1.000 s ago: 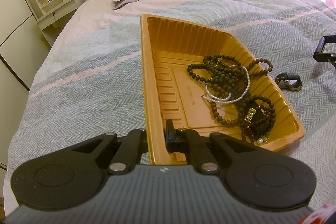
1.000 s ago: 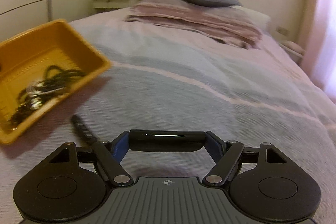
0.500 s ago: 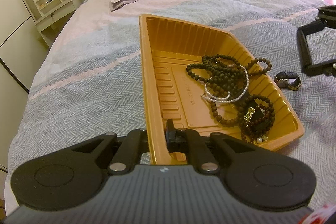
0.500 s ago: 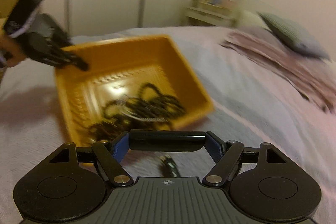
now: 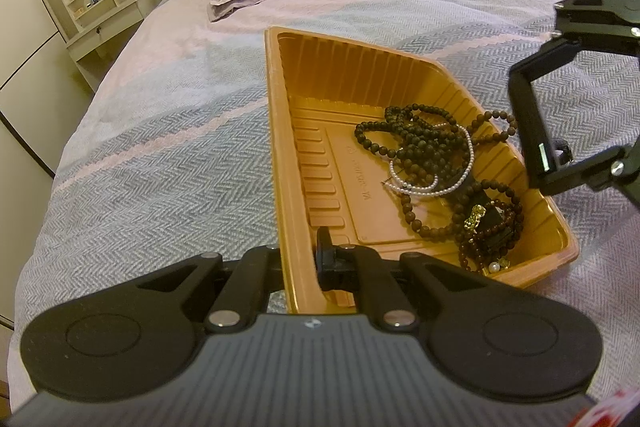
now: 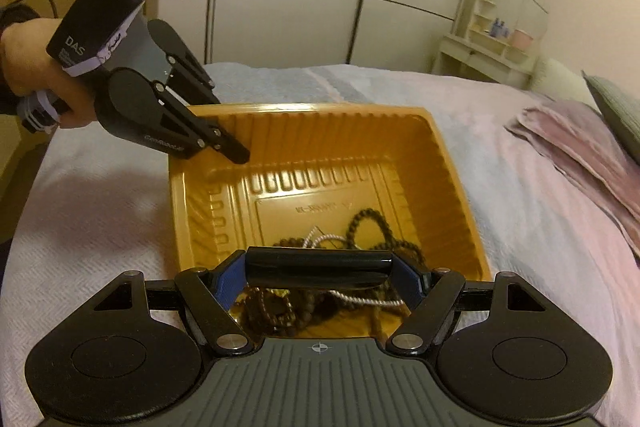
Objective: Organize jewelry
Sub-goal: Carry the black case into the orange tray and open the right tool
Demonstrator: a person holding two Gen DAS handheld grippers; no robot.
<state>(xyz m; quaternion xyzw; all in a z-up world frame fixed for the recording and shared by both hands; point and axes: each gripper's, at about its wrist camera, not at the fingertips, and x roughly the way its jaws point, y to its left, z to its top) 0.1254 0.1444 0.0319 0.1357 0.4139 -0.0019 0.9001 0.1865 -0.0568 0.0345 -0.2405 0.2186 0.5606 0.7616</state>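
The left gripper (image 5: 310,259) is clamped on the near wall of the gold tray (image 5: 276,155), one finger outside and one inside, pinning it flat on the bedspread (image 5: 160,155). The right gripper (image 6: 318,265) holds a dark, smooth bar-shaped piece (image 6: 316,263) across its wide-set jaws and hovers over the tray's far end, right above the heap of dark bead strings (image 5: 424,147) and the pearl strand (image 5: 448,183). The step in hand looks like dropping that piece in with the rest. To do it well, lower until the piece sits just over a bare patch of tray floor, then spread the jaws gently so it slides off without snagging a bead loop. Keep the left clamp firm so the light tray does not tip.
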